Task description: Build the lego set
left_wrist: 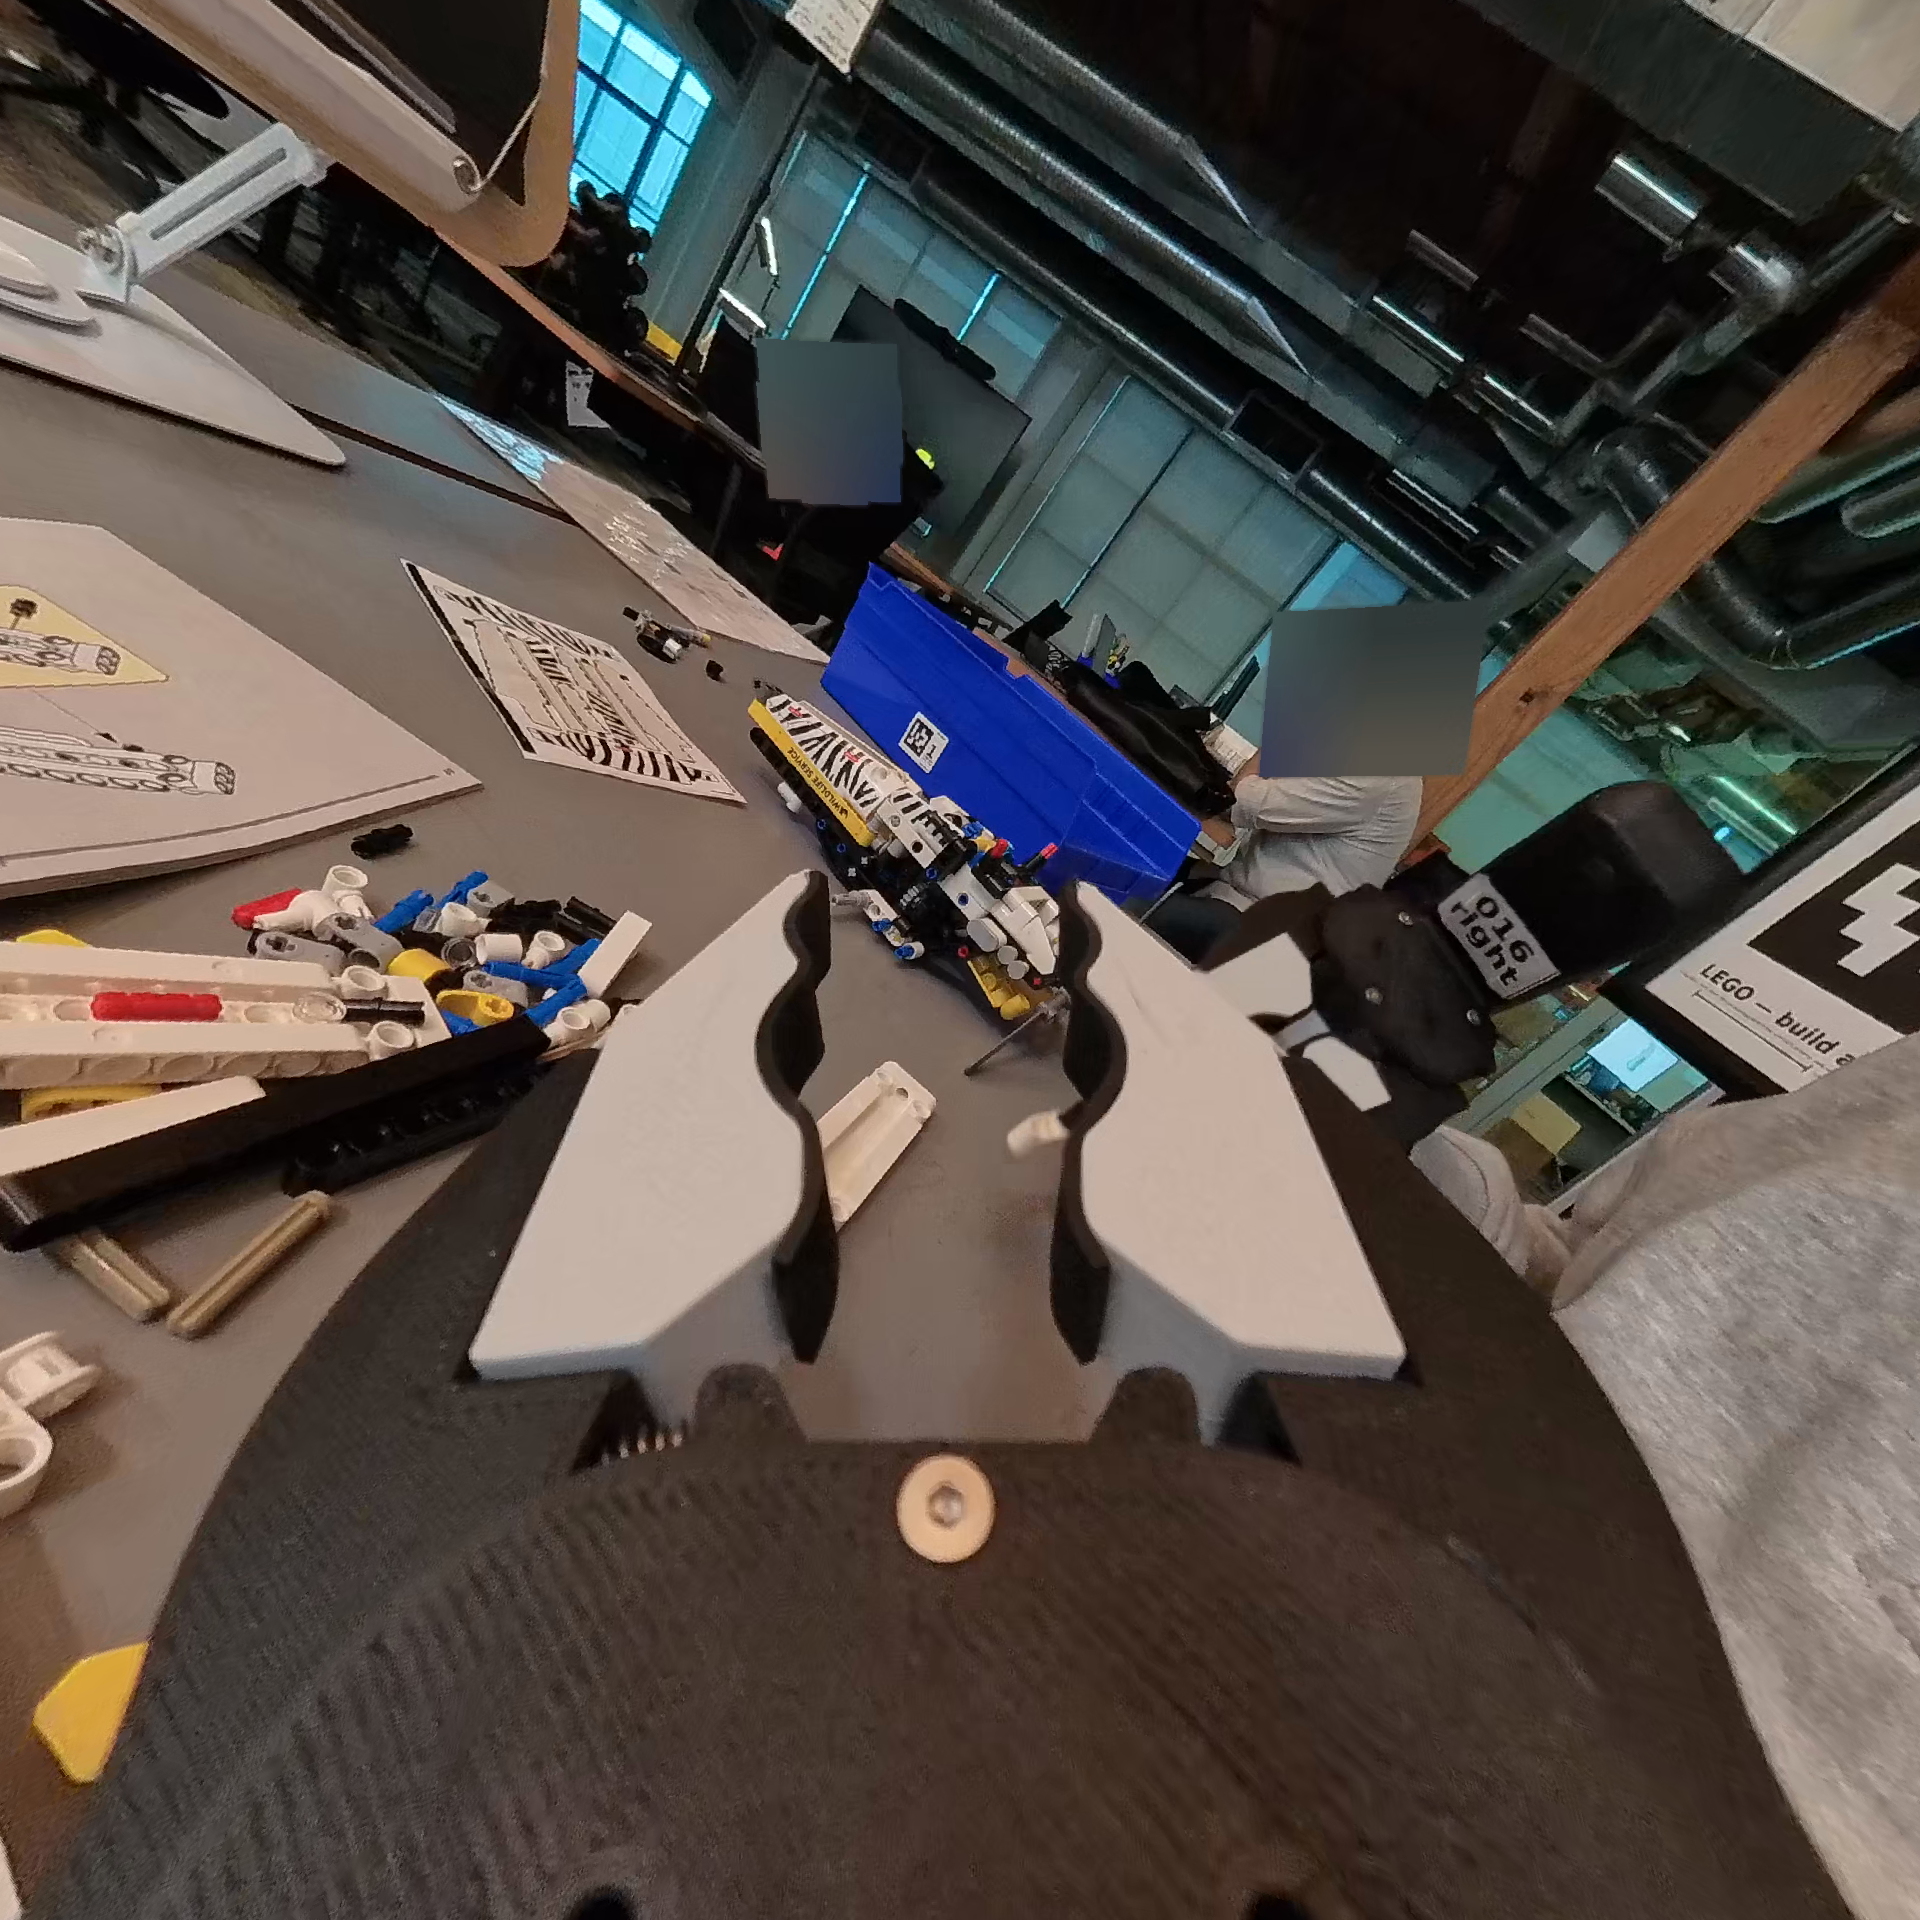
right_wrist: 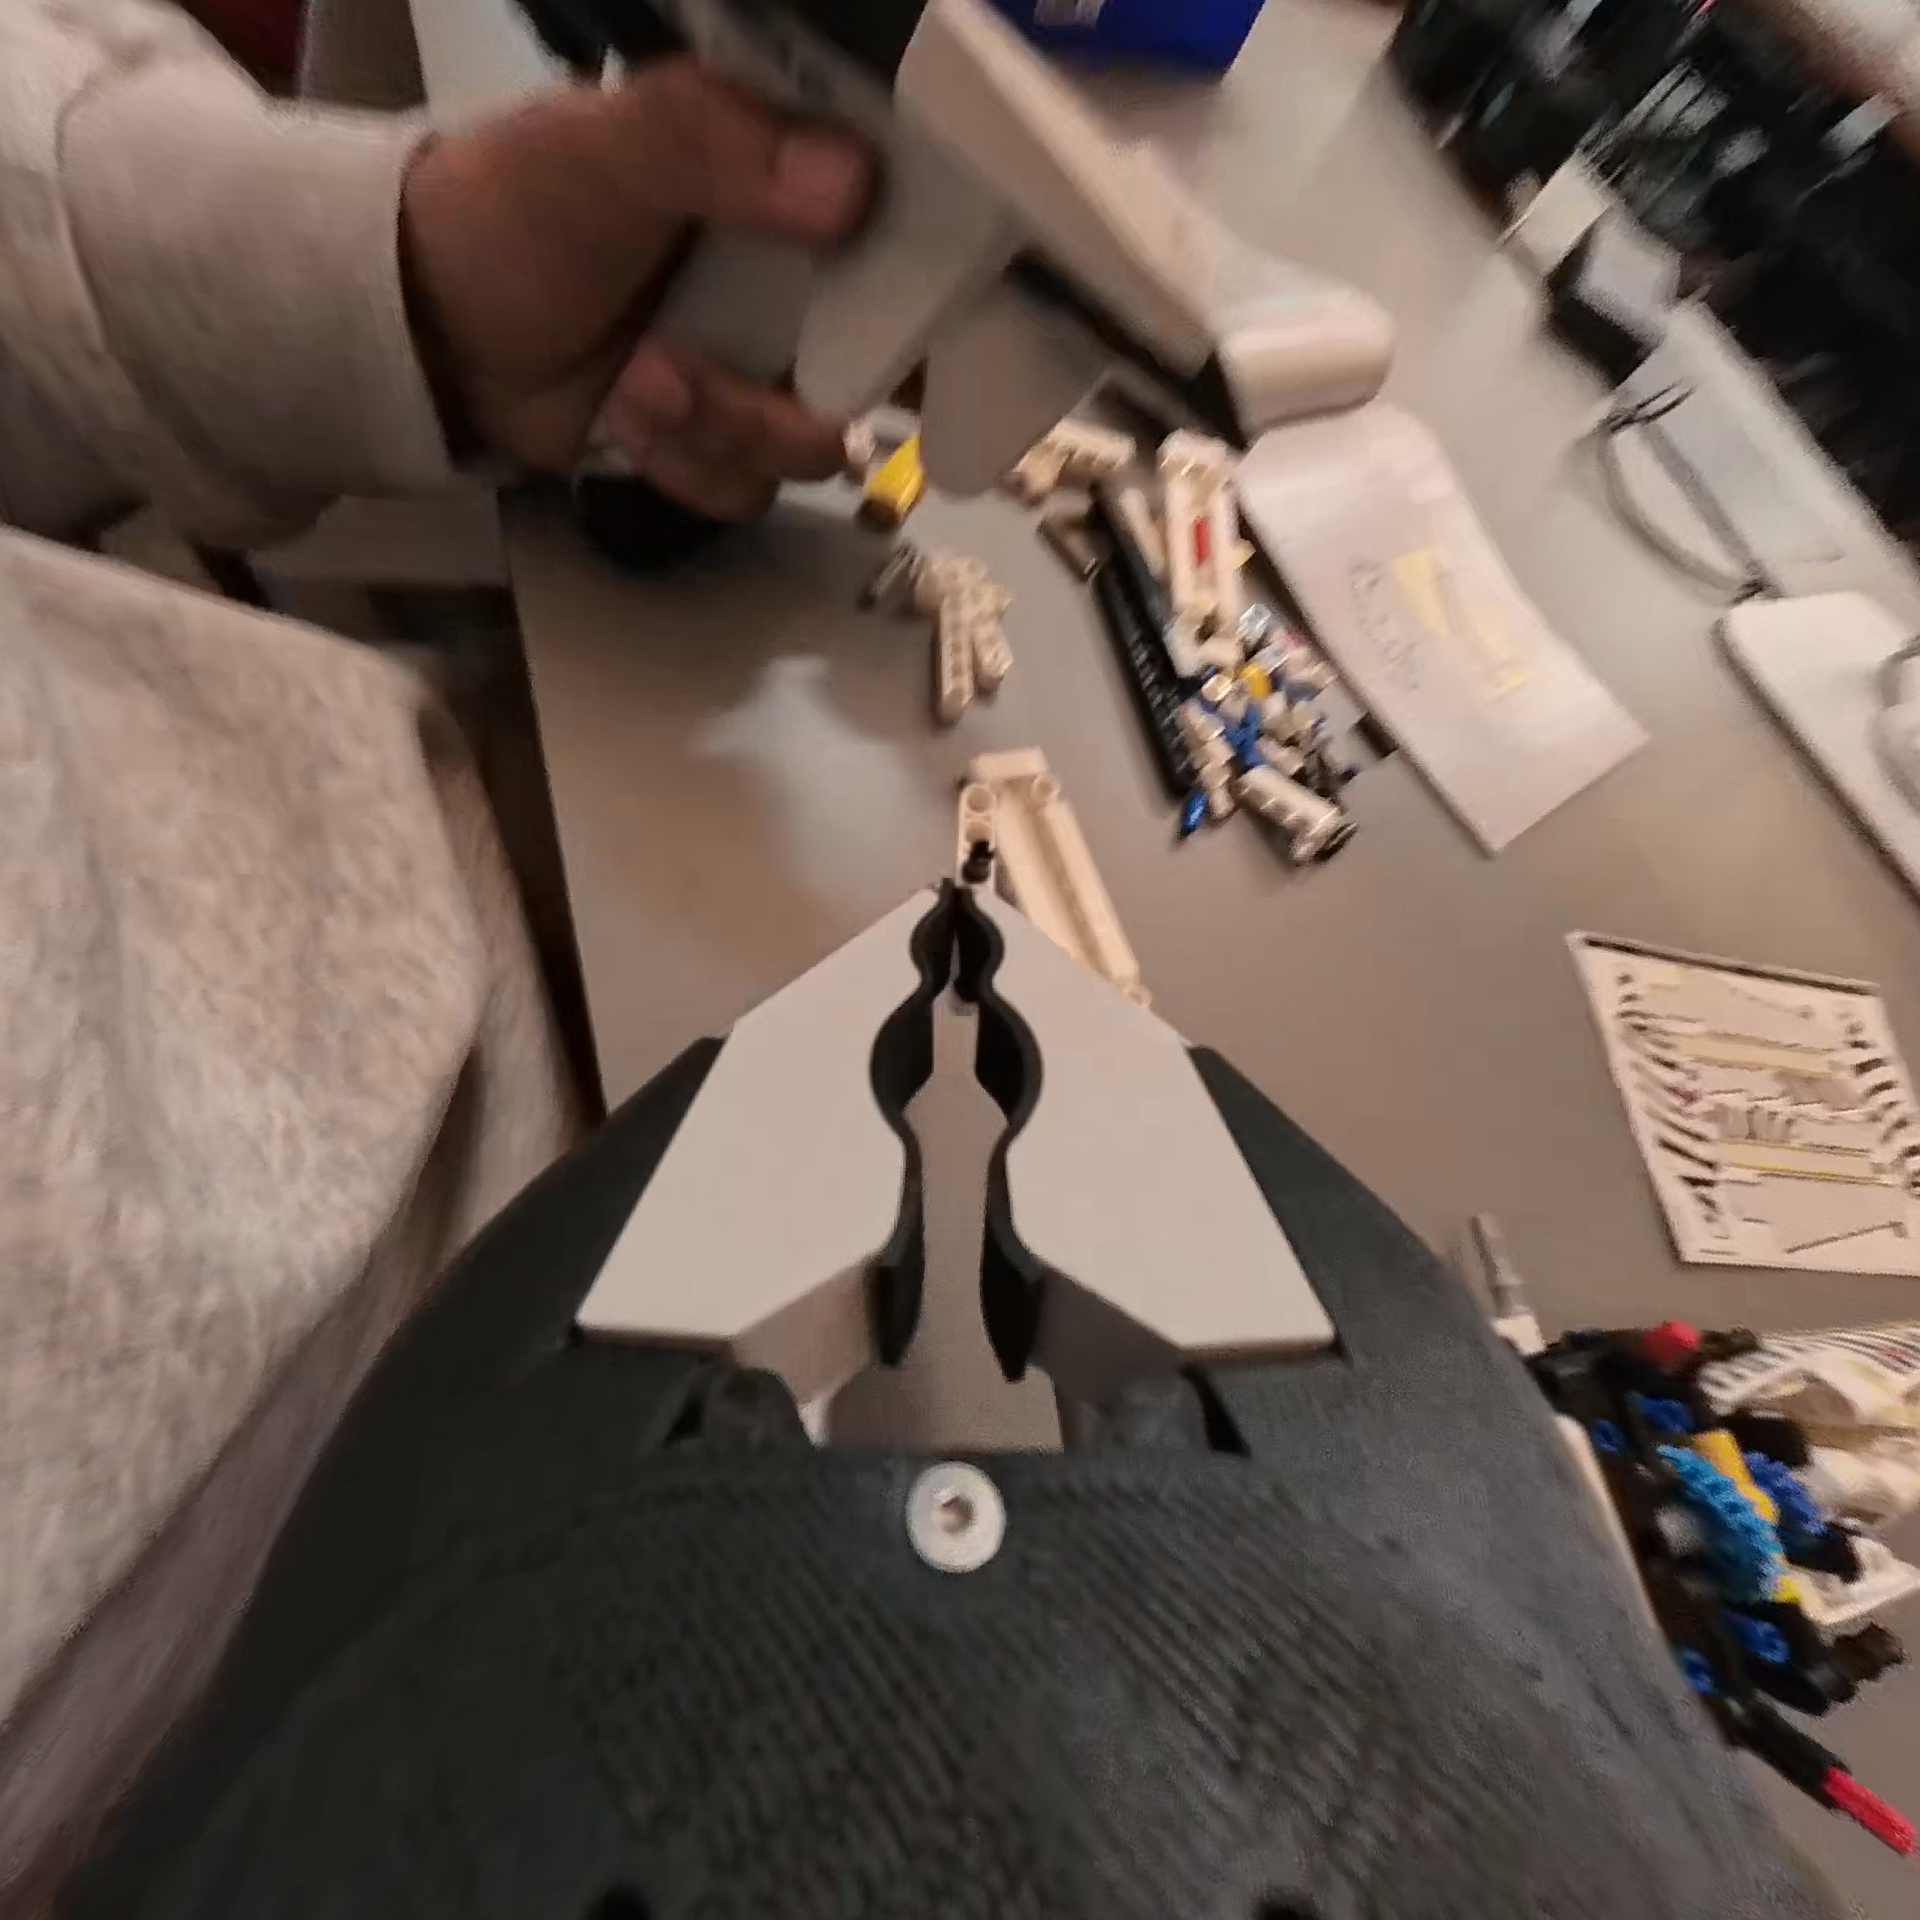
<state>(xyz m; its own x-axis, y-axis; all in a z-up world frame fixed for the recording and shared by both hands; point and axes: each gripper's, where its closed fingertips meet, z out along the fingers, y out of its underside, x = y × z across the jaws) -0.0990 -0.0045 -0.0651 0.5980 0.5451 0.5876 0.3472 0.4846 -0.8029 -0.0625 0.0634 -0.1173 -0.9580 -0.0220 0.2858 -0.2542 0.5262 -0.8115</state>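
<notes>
My left gripper (left_wrist: 940, 904) is open and empty, low over the grey table (left_wrist: 644, 862). Beyond its tips lies the half-built model (left_wrist: 914, 862) with zebra-striped panels. A white panel piece (left_wrist: 873, 1132) and a small white pin (left_wrist: 1034, 1132) lie on the table between its fingers. My right gripper (right_wrist: 956, 899) is shut on a small black pin (right_wrist: 977, 858) and held above the same white panel (right_wrist: 1049, 883). The right wrist view is blurred. The model also shows at its lower right (right_wrist: 1714, 1507).
A pile of loose pieces (left_wrist: 416, 966) with long white and black beams lies to the left, below the instruction booklet (left_wrist: 156, 727) and the sticker sheet (left_wrist: 571, 686). A blue bin (left_wrist: 997, 748) stands behind the model. Several white beams (right_wrist: 966, 634) lie near the table's edge. Left tips to right tips: about 10 cm.
</notes>
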